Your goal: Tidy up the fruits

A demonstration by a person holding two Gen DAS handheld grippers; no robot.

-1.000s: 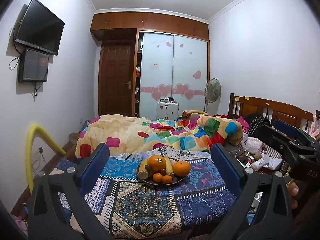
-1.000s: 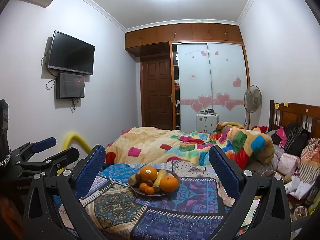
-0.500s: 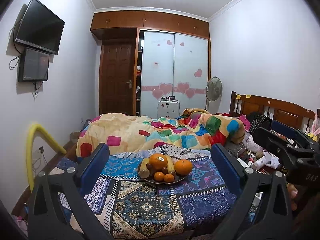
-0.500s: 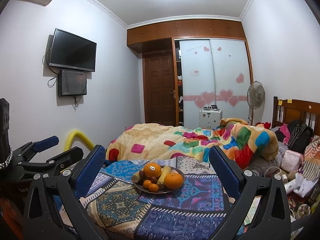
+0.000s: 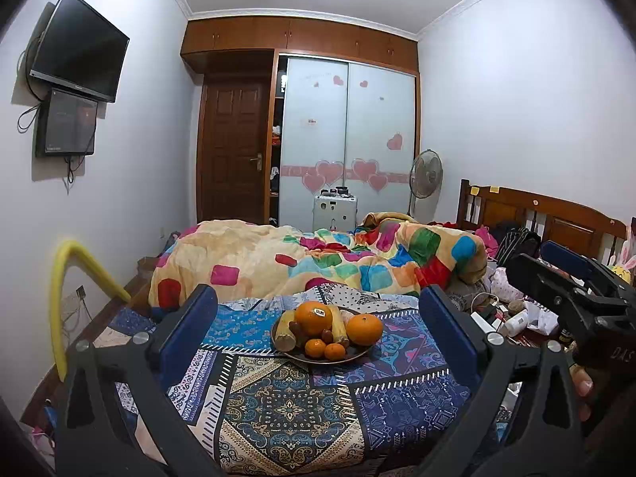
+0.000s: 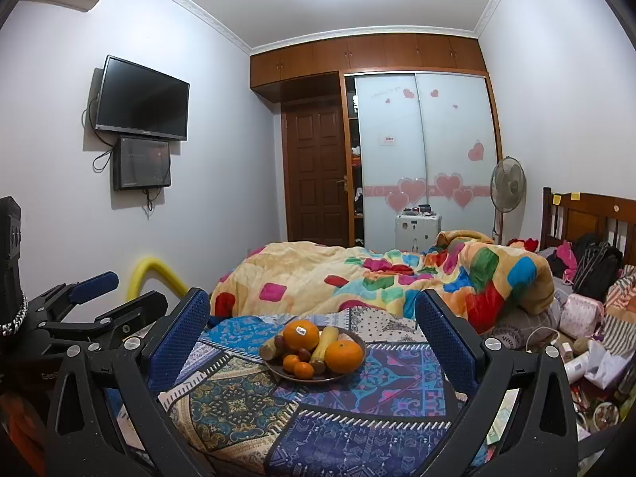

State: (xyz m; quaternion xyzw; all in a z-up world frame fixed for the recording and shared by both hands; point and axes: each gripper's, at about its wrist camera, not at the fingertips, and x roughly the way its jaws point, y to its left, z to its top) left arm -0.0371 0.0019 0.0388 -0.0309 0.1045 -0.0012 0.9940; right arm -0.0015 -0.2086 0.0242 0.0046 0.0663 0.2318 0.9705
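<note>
- Left wrist view: the left gripper [image 5: 318, 330] has its fingers wide apart and empty, pointed at the plate [image 5: 359, 353] of fruits [image 5: 314, 318] on the bed's patchwork cover [image 5: 278, 409], likely ready to pick.
- Right wrist view: the right gripper [image 6: 312, 328] is spread and empty too; the plate [image 6: 278, 371] sits near, between its fingers.

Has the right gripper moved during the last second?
Yes. The right gripper moved: in its own view the television and wardrobe sit lower and further right, so it swung up and to its left.

Two handheld grippers, left gripper [image 5: 318, 330] and right gripper [image 6: 312, 334], share black angular frames, silver screws and blue textured finger pads [image 6: 179, 338]; white lettering marks one body.
</note>
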